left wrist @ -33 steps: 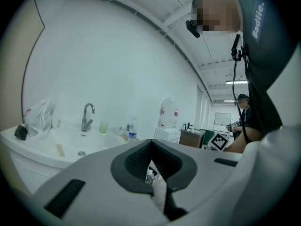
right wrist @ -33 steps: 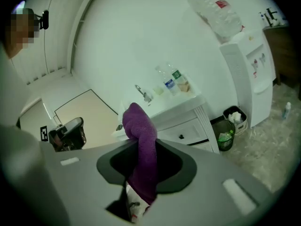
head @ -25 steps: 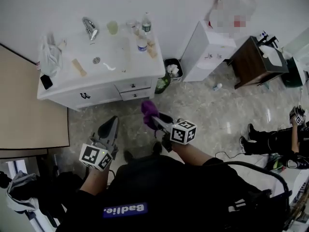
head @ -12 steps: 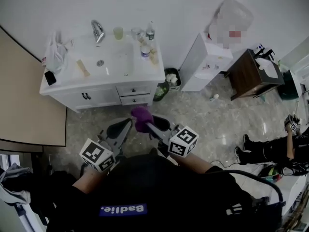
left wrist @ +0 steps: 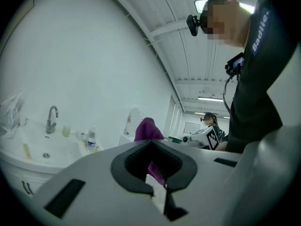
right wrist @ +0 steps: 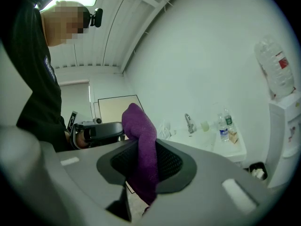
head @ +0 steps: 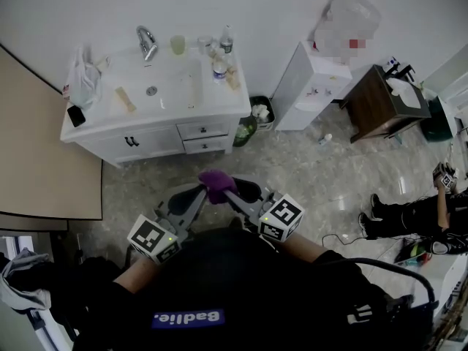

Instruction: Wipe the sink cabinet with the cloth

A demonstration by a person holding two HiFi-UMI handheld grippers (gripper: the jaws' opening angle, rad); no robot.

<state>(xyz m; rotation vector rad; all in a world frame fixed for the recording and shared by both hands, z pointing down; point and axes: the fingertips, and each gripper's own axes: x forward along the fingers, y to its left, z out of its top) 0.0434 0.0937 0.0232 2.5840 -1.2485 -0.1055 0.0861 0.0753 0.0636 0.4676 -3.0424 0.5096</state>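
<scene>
The white sink cabinet [head: 157, 141] stands against the wall ahead, well beyond both grippers, and also shows in the left gripper view [left wrist: 28, 173] and the right gripper view [right wrist: 225, 149]. A purple cloth [head: 215, 183] is pinched in my right gripper [head: 223, 192], held above the floor close to my body. In the right gripper view the cloth [right wrist: 141, 149] fills the gap between the jaws of the right gripper [right wrist: 146, 147] and sticks out above them. My left gripper [head: 196, 194] is shut and holds nothing, right beside the cloth. From the left gripper [left wrist: 153, 142] the cloth [left wrist: 148, 128] appears just past the jaws.
On the countertop are a faucet [head: 146, 42], a cup [head: 178, 44], bottles [head: 218, 68], a plastic bag [head: 82, 82] and a phone [head: 73, 115]. A small bin [head: 259, 112], a white dispenser [head: 311, 86] and a dark table [head: 376, 101] stand right of the cabinet. A person sits on the floor [head: 417, 210].
The right gripper has brought the cloth lower and nearer my body. The left gripper has swung right until it is next to the cloth.
</scene>
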